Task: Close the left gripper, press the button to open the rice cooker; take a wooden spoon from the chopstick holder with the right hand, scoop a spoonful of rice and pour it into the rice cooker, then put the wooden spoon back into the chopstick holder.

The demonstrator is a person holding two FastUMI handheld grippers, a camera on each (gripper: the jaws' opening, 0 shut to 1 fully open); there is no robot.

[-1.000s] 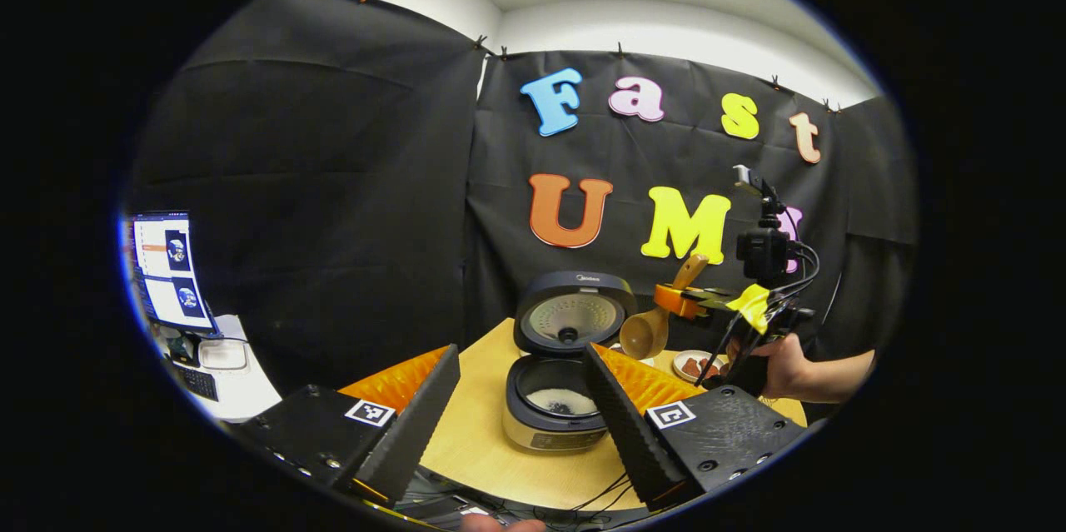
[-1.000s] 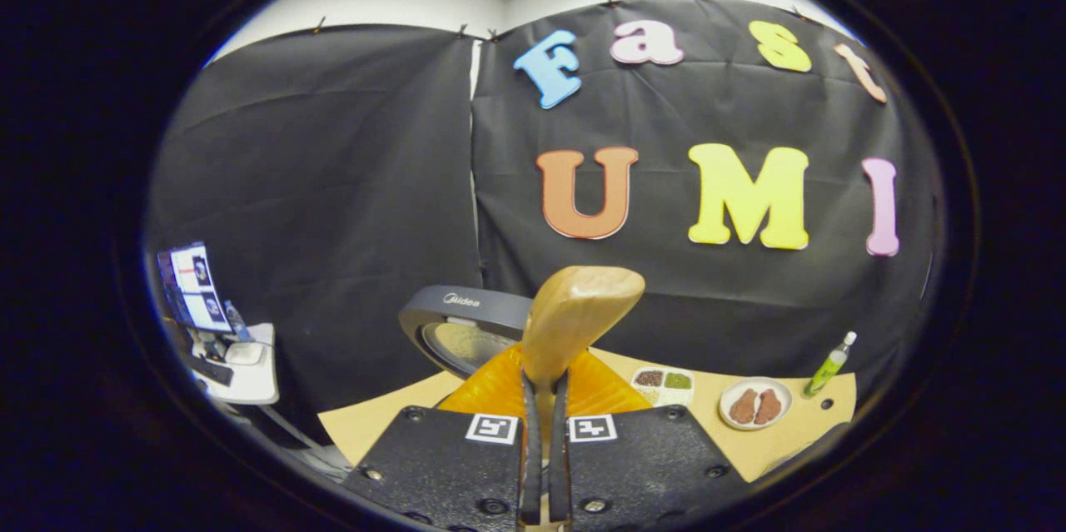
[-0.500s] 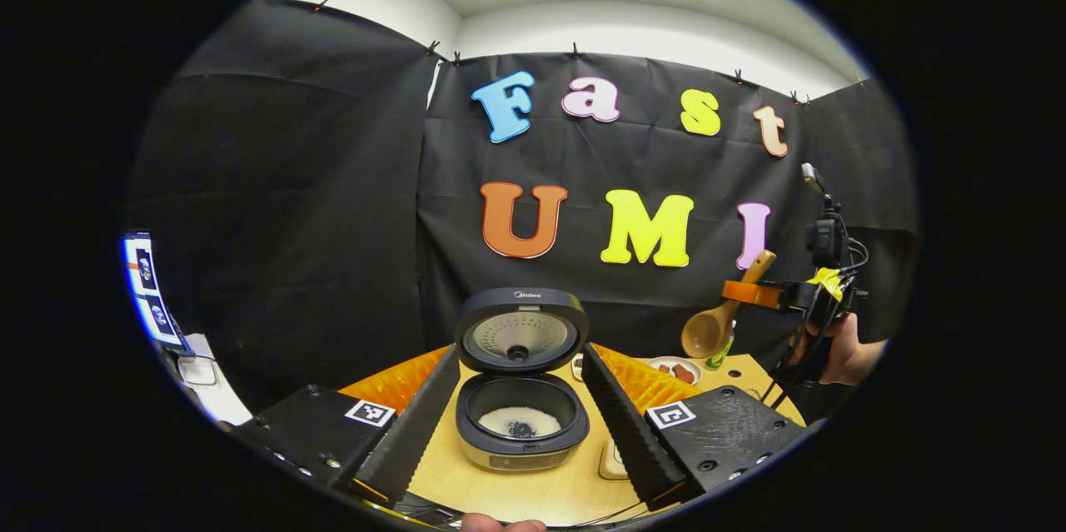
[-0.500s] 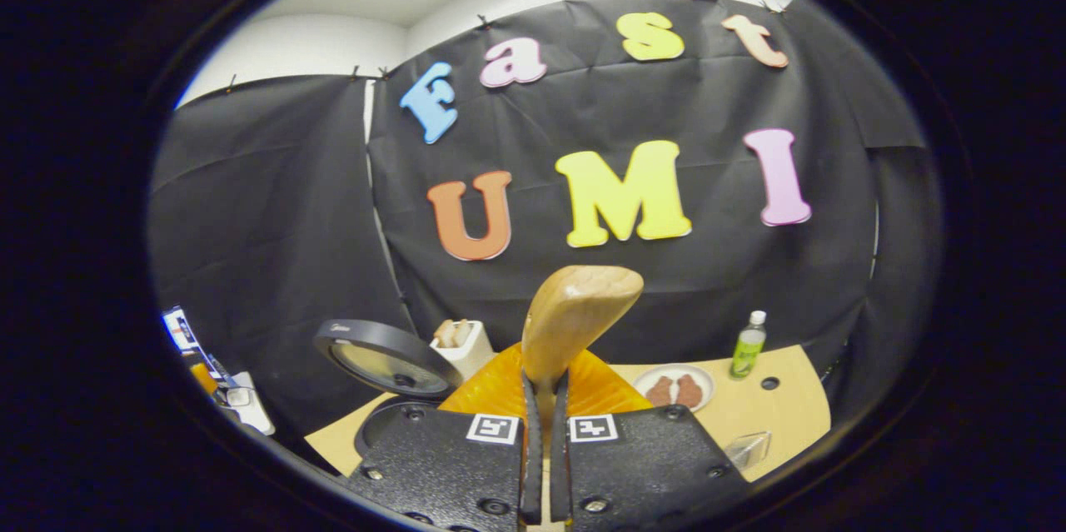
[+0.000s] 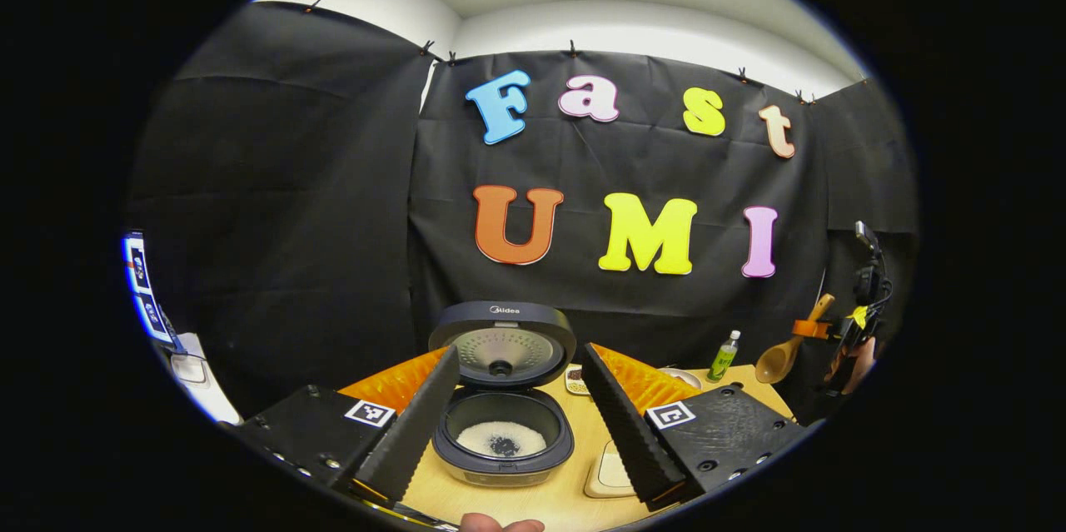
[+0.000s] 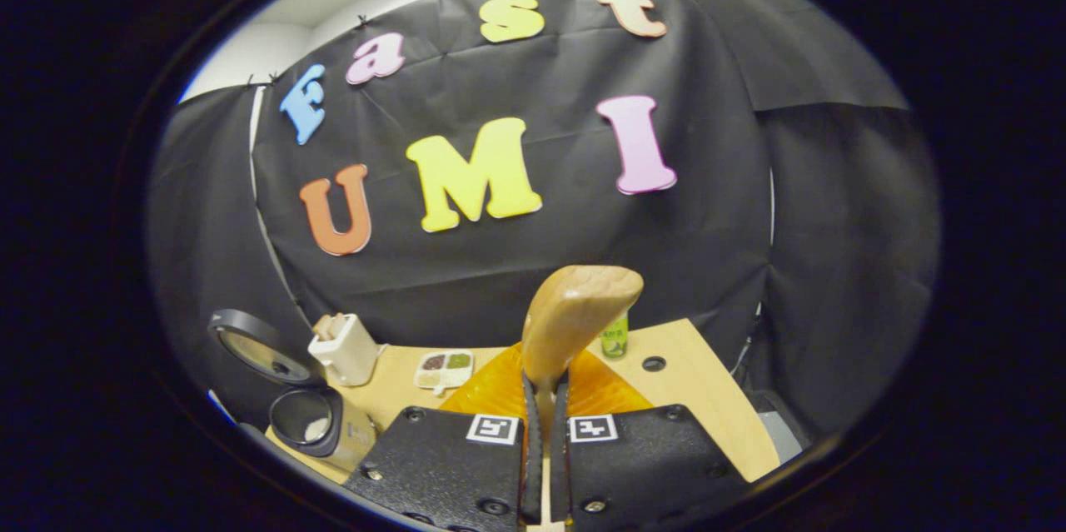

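Spoon [image 6: 575, 317] apparently within right claw [image 6: 542, 465]

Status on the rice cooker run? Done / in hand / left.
Done: rice cooker lid is up and there is rice in its pot, so the button press and the pour look finished.
In hand: right gripper is shut on the wooden spoon, held off to the side of the table.
Left: return the spoon to the chopstick holder behind the cooker.
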